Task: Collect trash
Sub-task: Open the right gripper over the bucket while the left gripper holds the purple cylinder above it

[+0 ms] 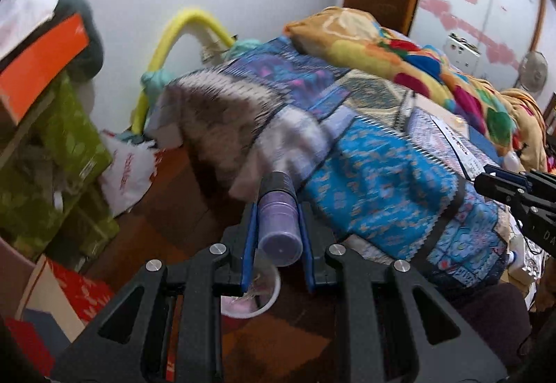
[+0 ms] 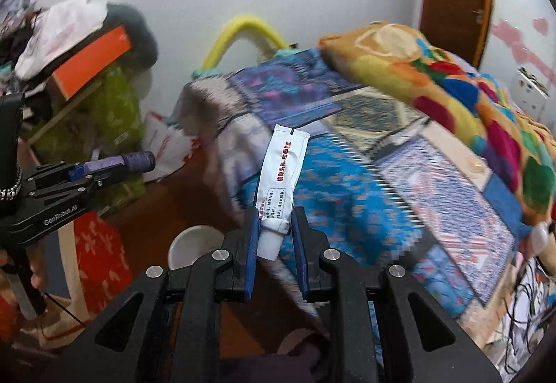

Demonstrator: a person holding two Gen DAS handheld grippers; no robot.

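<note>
My left gripper [image 1: 277, 209] is shut on a purple bottle [image 1: 279, 226] with a black cap, held lengthwise between the blue pads; the same bottle [image 2: 120, 163] shows in the right wrist view at the left. My right gripper [image 2: 275, 214] is shut on a white ointment tube [image 2: 281, 180] with red print, gripped near its cap end, its flat tail sticking up. Below both grippers on the floor stands a white bin [image 1: 269, 296], its rim [image 2: 194, 239] partly hidden behind the fingers. The right gripper's tip [image 1: 500, 183] enters the left wrist view at the right edge.
A bed with a blue patchwork cover [image 1: 365, 174] and a bright blanket [image 2: 451, 81] fills the right. Green boxes [image 1: 62, 157], an orange box [image 1: 41, 63] and a white plastic bag [image 1: 128, 171] stack at the left. Brown wooden floor [image 1: 180, 209] lies between. A hand [image 2: 34, 272] holds the left tool.
</note>
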